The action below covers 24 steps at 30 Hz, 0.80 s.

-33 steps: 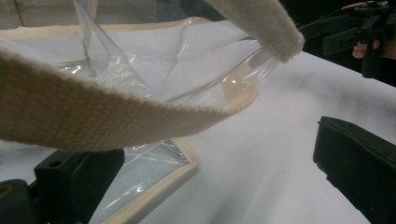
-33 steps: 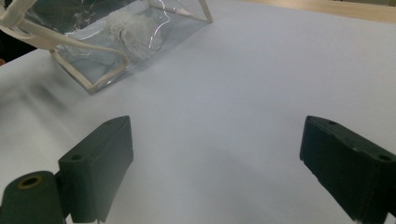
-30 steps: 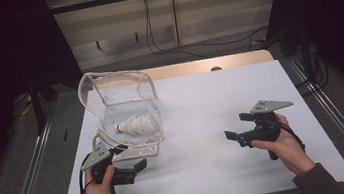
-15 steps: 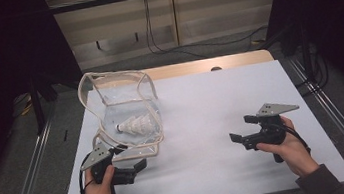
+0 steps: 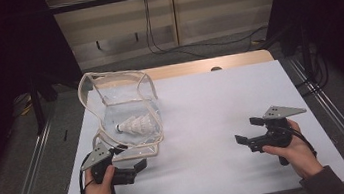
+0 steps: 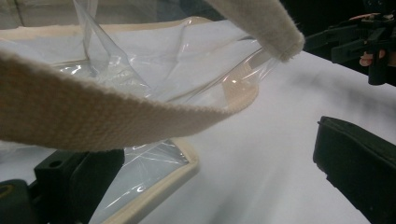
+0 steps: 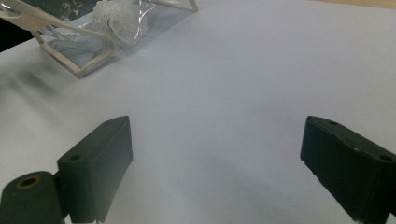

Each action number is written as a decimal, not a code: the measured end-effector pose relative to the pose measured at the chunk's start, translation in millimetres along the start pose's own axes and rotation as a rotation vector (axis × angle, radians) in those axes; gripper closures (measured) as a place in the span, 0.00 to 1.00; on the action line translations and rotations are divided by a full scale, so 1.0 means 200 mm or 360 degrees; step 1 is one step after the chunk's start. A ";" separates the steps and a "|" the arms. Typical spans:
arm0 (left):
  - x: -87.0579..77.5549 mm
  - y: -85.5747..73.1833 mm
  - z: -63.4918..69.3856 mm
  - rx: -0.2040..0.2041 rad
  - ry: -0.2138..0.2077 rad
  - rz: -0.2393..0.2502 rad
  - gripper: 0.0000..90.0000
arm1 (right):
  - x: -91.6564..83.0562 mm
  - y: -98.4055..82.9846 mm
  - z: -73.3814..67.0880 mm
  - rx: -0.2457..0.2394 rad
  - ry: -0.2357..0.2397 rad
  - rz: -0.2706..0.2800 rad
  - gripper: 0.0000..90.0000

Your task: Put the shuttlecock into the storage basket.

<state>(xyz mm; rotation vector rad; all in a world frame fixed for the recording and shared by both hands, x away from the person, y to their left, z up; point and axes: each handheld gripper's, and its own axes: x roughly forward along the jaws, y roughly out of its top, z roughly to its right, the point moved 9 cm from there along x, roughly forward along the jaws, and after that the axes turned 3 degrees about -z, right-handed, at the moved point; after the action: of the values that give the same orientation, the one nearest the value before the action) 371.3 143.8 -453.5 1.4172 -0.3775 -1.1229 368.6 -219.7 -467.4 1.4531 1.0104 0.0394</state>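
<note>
Left gripper [image 5: 127,164] sits at the bag [image 5: 127,114], jaws apart, strap [image 6: 93,112] across them; right gripper [image 5: 250,132] gapes, well apart.

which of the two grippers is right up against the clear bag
The left gripper: its open jaws sit at the near corner of the clear plastic bag with cream webbing trim. The right gripper is apart from it, over bare white table.

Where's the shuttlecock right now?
In the high view the shuttlecock lies inside the clear bag on the table's left side, just beyond the left gripper.
</note>
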 end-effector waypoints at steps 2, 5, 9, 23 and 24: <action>0.00 0.00 0.00 -0.0005 0.0001 0.0004 0.02 | -0.01 -0.01 0.00 0.0001 -0.0001 0.0000 0.10; 0.00 0.00 0.00 -0.0004 0.0002 0.0003 0.02 | -0.01 -0.02 0.01 0.0002 -0.0011 0.0005 0.10; 0.00 0.00 0.00 -0.0001 0.0001 -0.0001 0.02 | -0.02 -0.03 0.02 0.0006 -0.0019 0.0003 0.10; 0.00 0.00 0.00 0.0002 0.0000 0.0002 0.02 | -0.05 -0.08 0.05 0.0026 -0.0029 0.0009 0.09; 0.00 0.00 0.00 0.0003 0.0002 0.0001 0.02 | -0.05 -0.08 0.05 0.0022 -0.0032 0.0007 0.09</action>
<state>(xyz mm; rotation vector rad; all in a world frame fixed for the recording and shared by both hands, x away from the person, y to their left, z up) 371.0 144.1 -453.0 1.4191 -0.3781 -1.1212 359.1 -236.1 -476.9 1.4656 0.9929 0.0209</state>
